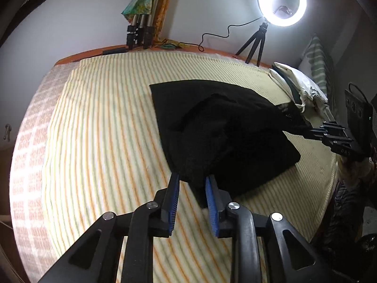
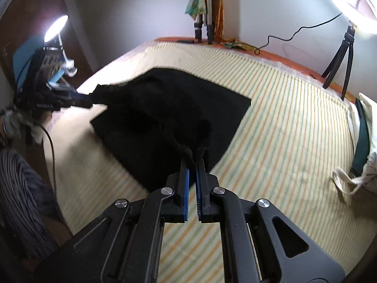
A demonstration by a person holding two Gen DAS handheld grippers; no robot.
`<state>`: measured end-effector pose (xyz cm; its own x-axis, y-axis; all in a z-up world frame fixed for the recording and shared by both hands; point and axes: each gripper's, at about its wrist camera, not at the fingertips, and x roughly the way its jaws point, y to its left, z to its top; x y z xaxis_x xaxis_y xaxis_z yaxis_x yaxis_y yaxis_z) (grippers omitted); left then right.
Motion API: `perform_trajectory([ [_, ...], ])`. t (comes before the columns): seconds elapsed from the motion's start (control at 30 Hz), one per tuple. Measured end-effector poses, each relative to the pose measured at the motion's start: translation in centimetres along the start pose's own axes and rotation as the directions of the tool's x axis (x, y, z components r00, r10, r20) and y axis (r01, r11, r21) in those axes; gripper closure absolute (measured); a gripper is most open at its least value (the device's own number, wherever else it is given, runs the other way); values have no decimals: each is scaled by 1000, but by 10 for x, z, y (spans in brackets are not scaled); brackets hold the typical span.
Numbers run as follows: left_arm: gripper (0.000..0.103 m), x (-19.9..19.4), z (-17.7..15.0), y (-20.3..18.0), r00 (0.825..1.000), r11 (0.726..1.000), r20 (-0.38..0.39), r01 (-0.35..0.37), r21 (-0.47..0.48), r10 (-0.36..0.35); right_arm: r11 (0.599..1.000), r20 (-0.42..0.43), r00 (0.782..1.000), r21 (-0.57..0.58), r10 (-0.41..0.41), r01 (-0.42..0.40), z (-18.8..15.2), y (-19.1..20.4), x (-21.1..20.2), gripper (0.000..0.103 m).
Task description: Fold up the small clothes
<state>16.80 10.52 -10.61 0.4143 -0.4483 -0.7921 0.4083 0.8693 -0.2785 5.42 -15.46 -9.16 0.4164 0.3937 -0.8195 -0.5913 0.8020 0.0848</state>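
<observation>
A black garment [image 1: 219, 127] lies on the striped bed sheet [image 1: 106, 129], partly lifted and bunched. My left gripper [image 1: 192, 176] is shut on its near edge, the cloth pinched between the blue pads. My right gripper [image 2: 192, 161] is shut on another bunched corner of the black garment [image 2: 165, 108]. In the left wrist view the right gripper [image 1: 308, 131] holds the cloth at the right. In the right wrist view the left gripper [image 2: 88, 99] holds it at the left. The cloth hangs taut between them over its flat lower layer.
A ring light on a small tripod [image 1: 281, 0] stands at the bed's far edge, its cable trailing. Tripod legs [image 1: 139, 33] stand by the wall. A white cloth pile with a green strap [image 2: 364, 136] lies at the right. A lamp [image 2: 55, 29] is at the left.
</observation>
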Motion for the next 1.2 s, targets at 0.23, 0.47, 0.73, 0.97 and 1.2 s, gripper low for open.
perform_trajectory([
  [0.23,66,-12,5,38,998,974,36,62,-218,-55,947,25,993,298,118,-120,-8,-38,-14,81],
  [0.47,57,21,6,34,983,932,-48,151,-328,-177,744,46,954,616,297,-261,-17,-67,10,50],
  [0.73,83,36,4,20,979,944,-111,131,-302,-171,675,13,918,673,396,-301,-28,-57,43,50],
  [0.97,100,27,3,23,987,957,-96,95,-274,-125,724,-8,926,625,379,-291,-22,-47,38,97],
  [1.2,101,8,1,19,984,951,-57,150,-269,-171,682,82,902,626,424,-378,-20,-53,17,97],
])
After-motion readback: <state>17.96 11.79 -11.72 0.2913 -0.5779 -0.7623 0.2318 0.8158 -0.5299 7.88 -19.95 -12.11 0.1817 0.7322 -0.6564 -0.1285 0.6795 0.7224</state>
